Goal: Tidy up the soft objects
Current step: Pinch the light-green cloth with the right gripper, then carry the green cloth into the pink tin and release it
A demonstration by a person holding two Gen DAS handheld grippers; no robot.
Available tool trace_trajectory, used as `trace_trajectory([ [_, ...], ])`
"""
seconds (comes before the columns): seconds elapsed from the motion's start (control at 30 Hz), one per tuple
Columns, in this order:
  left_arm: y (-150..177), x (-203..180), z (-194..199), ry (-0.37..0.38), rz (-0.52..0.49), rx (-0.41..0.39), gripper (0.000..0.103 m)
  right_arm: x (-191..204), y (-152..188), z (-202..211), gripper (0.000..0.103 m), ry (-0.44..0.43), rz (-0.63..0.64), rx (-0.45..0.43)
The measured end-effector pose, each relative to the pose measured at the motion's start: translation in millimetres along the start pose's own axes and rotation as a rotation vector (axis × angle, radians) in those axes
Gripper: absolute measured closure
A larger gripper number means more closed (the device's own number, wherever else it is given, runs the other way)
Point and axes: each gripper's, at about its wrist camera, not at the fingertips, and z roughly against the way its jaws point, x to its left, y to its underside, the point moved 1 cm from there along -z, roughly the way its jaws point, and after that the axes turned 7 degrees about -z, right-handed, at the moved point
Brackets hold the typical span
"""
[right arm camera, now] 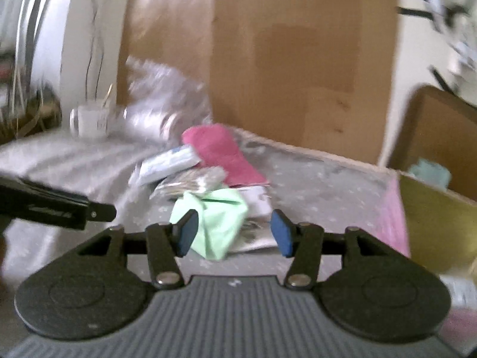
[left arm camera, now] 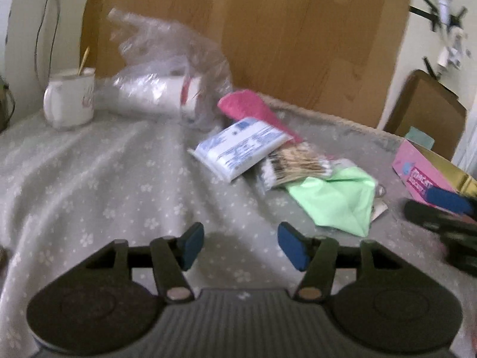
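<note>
A small heap lies on the flower-print tablecloth [left arm camera: 89,194]. It holds a crumpled light green cloth [left arm camera: 337,200] [right arm camera: 214,220], a pink cloth [left arm camera: 253,110] [right arm camera: 223,152], a white-and-blue soft packet [left arm camera: 238,149] [right arm camera: 167,164] and a pack of cotton swabs [left arm camera: 295,164] [right arm camera: 193,182]. My left gripper [left arm camera: 241,244] is open over bare tablecloth, short of the heap and to its left. My right gripper [right arm camera: 234,234] is open too. The green cloth lies just ahead of it, showing between the blue pads [right arm camera: 186,235] without either pad pressing on it.
A clear plastic bag with a white roll inside [left arm camera: 161,89] [right arm camera: 161,101] and a white mug [left arm camera: 70,101] [right arm camera: 89,122] stand at the back left. An open pink box [left arm camera: 423,176] [right arm camera: 396,217] sits at the right. A brown board [left arm camera: 298,44] stands behind the table.
</note>
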Motion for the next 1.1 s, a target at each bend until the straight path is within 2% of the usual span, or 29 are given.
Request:
trace_trajectory([
  [0.1,-0.5,-13.1,3.0,0.011,-0.056,-0.042,0.042,15.4,-3.7,-28.6,0.038,0.009,0.08,0.045],
  [0.17,-0.5,-13.6,4.5,0.018,-0.063,-0.057,0.041,23.9,-2.3,-44.8,0.043,0.016,0.135,0.08],
  [0.2,-1.0,-12.1,4.9,0.025,-0.054,-0.059,0.041,28.6,-0.5,-49.9,0.063,0.019,0.162,0.096],
  [0.23,-3.9,-12.7,4.2,0.03,-0.041,-0.057,0.041,30.8,0.9,-51.2,0.078,0.006,0.179,0.098],
  [0.27,-4.8,-10.5,2.8,0.037,-0.025,-0.053,0.041,33.2,1.6,-49.2,0.099,0.011,0.183,0.102],
  [0.3,-4.9,-7.5,1.9,0.046,-0.009,-0.049,0.041,35.4,2.5,-44.7,0.099,0.027,0.183,0.101],
  [0.4,-4.3,0.2,0.0,0.065,0.035,-0.042,0.037,33.3,6.7,-12.7,0.099,-0.022,0.129,0.092],
  [0.47,-4.2,1.2,-0.5,0.067,0.041,-0.044,0.033,29.5,16.0,19.0,0.099,-0.049,0.093,0.088],
  [0.6,-4.4,-2.3,1.3,0.066,0.024,-0.052,0.033,11.9,40.1,87.9,0.099,-0.104,0.002,0.074],
  [0.73,-4.6,-3.3,-0.6,0.097,0.022,-0.029,0.033,-15.3,57.5,131.5,0.099,-0.047,-0.075,0.05],
  [0.83,-4.1,-9.3,0.3,0.138,0.028,-0.001,0.033,-27.8,72.5,137.8,0.099,0.008,-0.11,0.087],
  [0.93,-0.4,-30.3,6.9,0.254,0.053,0.042,0.033,-34.6,82.0,131.0,0.087,0.016,-0.162,0.132],
  [0.97,0.4,-40.7,9.9,0.286,0.042,0.058,0.033,-35.5,84.0,129.9,0.067,0.013,-0.175,0.132],
  [1.0,0.3,-51.4,12.6,0.309,0.026,0.074,0.033,-35.3,83.3,129.4,0.043,0.009,-0.183,0.124],
  [1.07,-0.1,-74.3,17.5,0.349,-0.012,0.115,0.033,-31.1,82.3,129.8,0.03,0.002,-0.18,0.09],
  [1.1,-0.4,-85.0,19.4,0.373,-0.031,0.135,0.033,-28.9,83.3,129.2,0.03,-0.006,-0.169,0.082],
])
